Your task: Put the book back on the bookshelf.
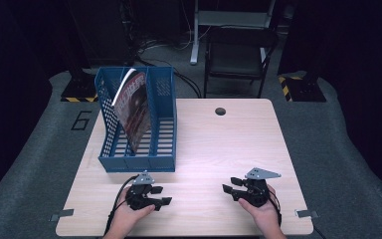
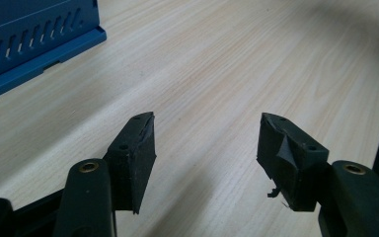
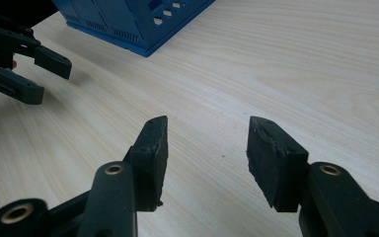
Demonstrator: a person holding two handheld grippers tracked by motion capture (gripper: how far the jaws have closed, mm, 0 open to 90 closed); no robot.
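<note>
Blue file rack (image 1: 138, 119), magazine (image 1: 133, 108) leaning inside

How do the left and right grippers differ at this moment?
The left gripper lies nearer the blue rack; the right gripper sits farther off. The left points right, the right points left, so they face each other. Both are open, empty, low over the table.
</note>
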